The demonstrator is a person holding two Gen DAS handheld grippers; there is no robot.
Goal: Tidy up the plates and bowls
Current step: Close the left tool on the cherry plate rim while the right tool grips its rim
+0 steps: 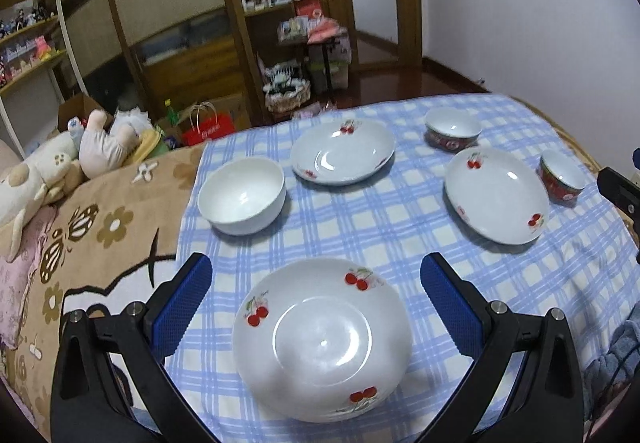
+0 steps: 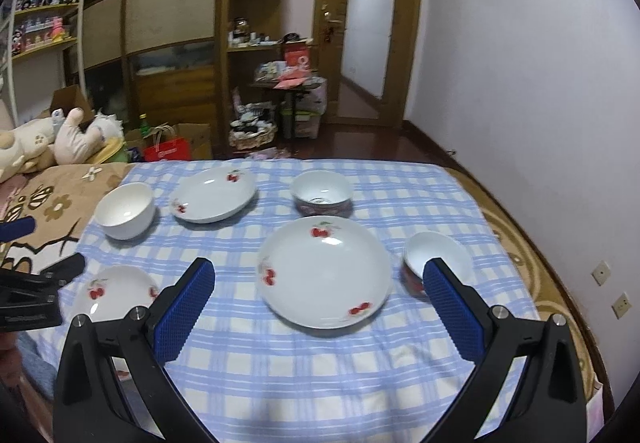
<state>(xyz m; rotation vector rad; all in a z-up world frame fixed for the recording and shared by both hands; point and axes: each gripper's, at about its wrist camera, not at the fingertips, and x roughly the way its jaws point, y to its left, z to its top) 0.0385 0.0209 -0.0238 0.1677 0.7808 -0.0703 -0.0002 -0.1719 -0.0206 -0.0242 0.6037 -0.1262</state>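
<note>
Left gripper (image 1: 316, 303): fingers wide apart, holding nothing, over the near plate (image 1: 322, 339).
Right gripper (image 2: 320, 307): wide apart too, empty.
Danger: plate may slip on the soft checked cloth (image 1: 360, 227).

Glossy ceramic plate (image 1: 322, 339); matt checked cloth (image 1: 360, 227); textured claw pads (image 1: 182, 309).

Left claw (image 1: 316, 279) gapes over cherry plate (image 1: 322, 339) (untouched); white bowl (image 1: 242, 195) beyond
</note>
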